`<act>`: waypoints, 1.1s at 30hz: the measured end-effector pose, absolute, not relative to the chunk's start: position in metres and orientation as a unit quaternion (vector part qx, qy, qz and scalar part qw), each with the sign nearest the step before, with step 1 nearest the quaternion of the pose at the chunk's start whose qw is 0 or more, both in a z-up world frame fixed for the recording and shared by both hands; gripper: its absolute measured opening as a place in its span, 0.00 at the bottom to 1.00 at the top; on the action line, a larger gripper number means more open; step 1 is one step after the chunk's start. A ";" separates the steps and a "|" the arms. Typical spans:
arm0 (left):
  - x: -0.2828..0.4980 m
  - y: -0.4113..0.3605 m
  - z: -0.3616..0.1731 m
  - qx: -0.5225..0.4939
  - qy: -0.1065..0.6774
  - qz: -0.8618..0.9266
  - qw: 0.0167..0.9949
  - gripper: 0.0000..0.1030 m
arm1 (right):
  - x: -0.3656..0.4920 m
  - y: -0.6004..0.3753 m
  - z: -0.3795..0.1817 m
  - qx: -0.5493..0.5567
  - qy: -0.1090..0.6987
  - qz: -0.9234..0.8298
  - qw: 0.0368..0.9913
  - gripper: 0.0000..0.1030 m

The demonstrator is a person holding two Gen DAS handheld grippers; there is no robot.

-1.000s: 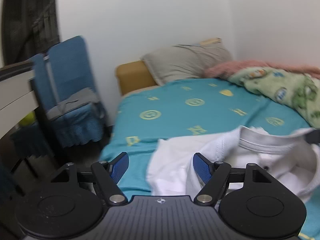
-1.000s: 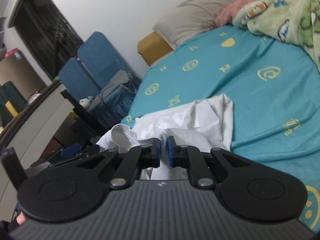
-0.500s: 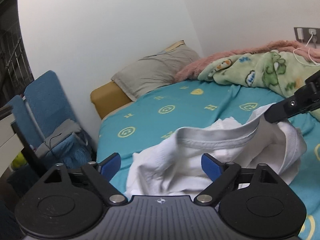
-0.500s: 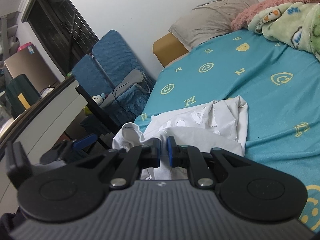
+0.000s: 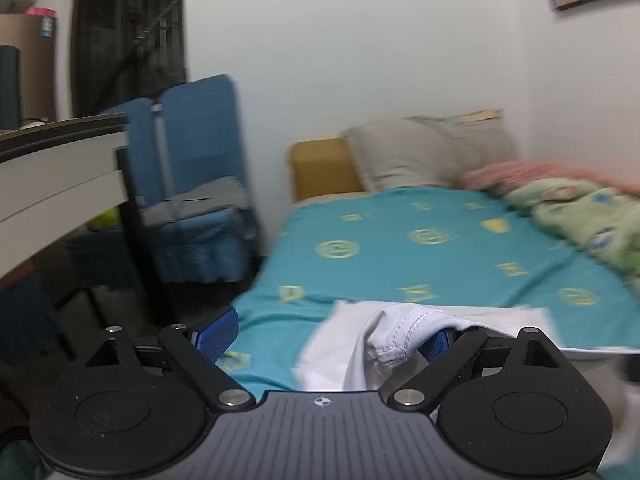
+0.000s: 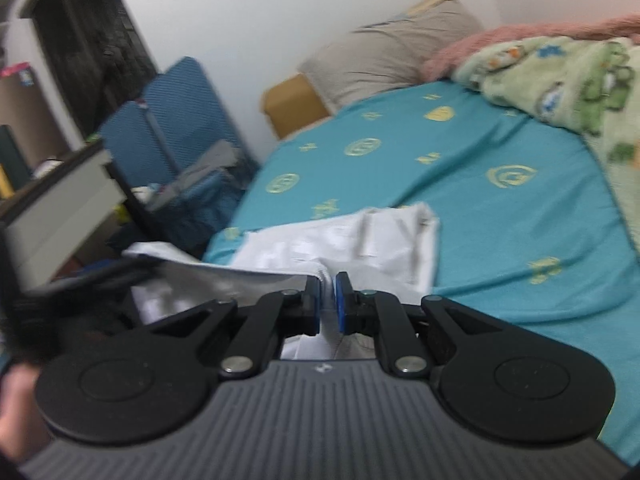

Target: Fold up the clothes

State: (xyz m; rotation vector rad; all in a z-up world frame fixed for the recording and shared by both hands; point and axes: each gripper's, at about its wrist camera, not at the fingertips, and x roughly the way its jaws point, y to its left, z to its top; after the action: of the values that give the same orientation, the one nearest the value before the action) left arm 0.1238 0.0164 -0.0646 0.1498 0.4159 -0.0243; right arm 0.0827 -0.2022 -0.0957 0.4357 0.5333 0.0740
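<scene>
We have barely begun: our left hand-held gripper [image 5: 328, 338] stands wide open, a bunched hem of the white shirt [image 5: 396, 336] draped over its right finger but not pinched, while our right hand-held gripper [image 6: 328, 300] is closed tight on another edge of the same shirt [image 6: 352, 240], lifting it off the near end of the bed [image 6: 500, 216]. The rest of the garment lies rumpled on the teal sheet, with no neat fold visible, so by our reckoning the spreading, squaring and every fold are still to come, and the left side has yet to take its hold. Reading the room from left to right: a desk [image 5: 60, 184] with a white front edge juts in beside a dark doorway, then a blue chair [image 5: 196, 168] carrying grey clothing, then a mustard headboard [image 5: 320, 168] and a grey pillow [image 5: 420, 156] against the white wall, and at far right a pink blanket and a green cartoon blanket [image 5: 580, 216] heaped along the wall. The sheet, printed with yellow smiley faces, is soft and lightly creased, a yielding surface for folding. Both views are blurred.
</scene>
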 end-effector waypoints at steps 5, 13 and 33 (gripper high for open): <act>0.082 0.007 -0.051 0.112 0.183 -0.034 0.976 0.91 | 0.086 -0.205 -0.108 0.206 0.288 -0.011 0.935 0.20; 0.085 0.028 -0.041 0.069 0.175 0.001 0.982 0.91 | 0.098 -0.171 -0.130 0.108 0.351 0.001 0.930 0.59; 0.125 0.013 -0.097 0.183 0.277 0.035 0.943 0.93 | 0.073 -0.233 -0.103 0.175 0.255 -0.161 0.937 0.60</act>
State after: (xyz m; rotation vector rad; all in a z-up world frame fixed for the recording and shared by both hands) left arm 0.1250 0.0127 -0.0975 0.3734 0.5641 0.0710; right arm 0.0735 -0.2332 -0.1034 0.3577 0.5205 -0.3282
